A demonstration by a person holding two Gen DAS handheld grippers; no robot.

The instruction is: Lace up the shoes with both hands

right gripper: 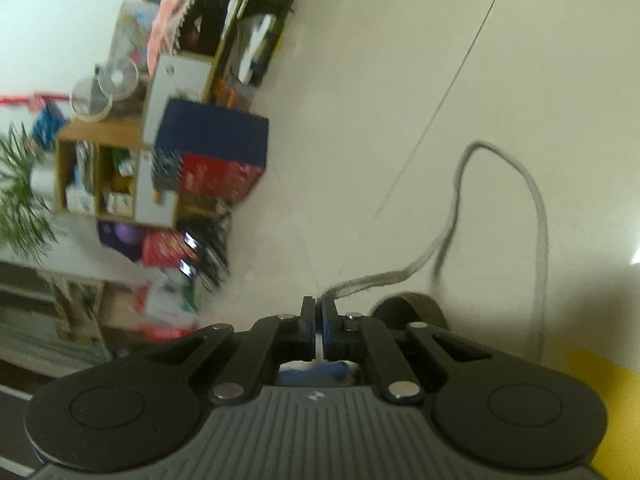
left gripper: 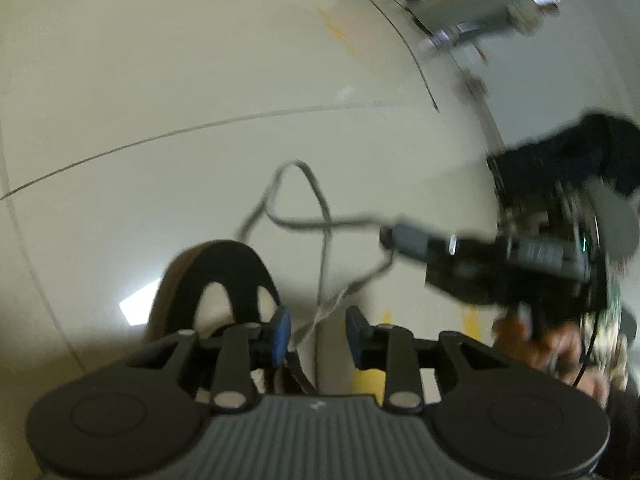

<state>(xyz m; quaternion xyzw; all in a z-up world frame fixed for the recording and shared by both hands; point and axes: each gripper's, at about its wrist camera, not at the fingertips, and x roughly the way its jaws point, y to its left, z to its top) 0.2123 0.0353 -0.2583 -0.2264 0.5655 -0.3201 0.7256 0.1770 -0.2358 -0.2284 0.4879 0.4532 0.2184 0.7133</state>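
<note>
A black and brown shoe (left gripper: pixel 224 276) stands on the pale floor just ahead of my left gripper (left gripper: pixel 319 330). That gripper is open. The grey lace (left gripper: pixel 324 240) rises from the shoe and passes loosely between its blue pads (left gripper: pixel 282 332) without being pinched. The lace makes a loop farther out, then runs right to my right gripper (left gripper: pixel 386 236), which is shut on it. In the right wrist view the right gripper (right gripper: pixel 319 310) has its jaws together on the lace (right gripper: pixel 372 280). The lace loops away over the floor, and the shoe's edge (right gripper: pixel 416 304) shows just behind the fingers.
A hand (left gripper: pixel 536 340) holds the right gripper at the right. A thin black cable (left gripper: pixel 416 64) lies across the floor tiles. Cluttered shelves (right gripper: pixel 100 176), a blue and red box (right gripper: pixel 216 156) and a plant (right gripper: pixel 20 200) stand to the left. Yellow floor marking (right gripper: pixel 616 408) lies nearby.
</note>
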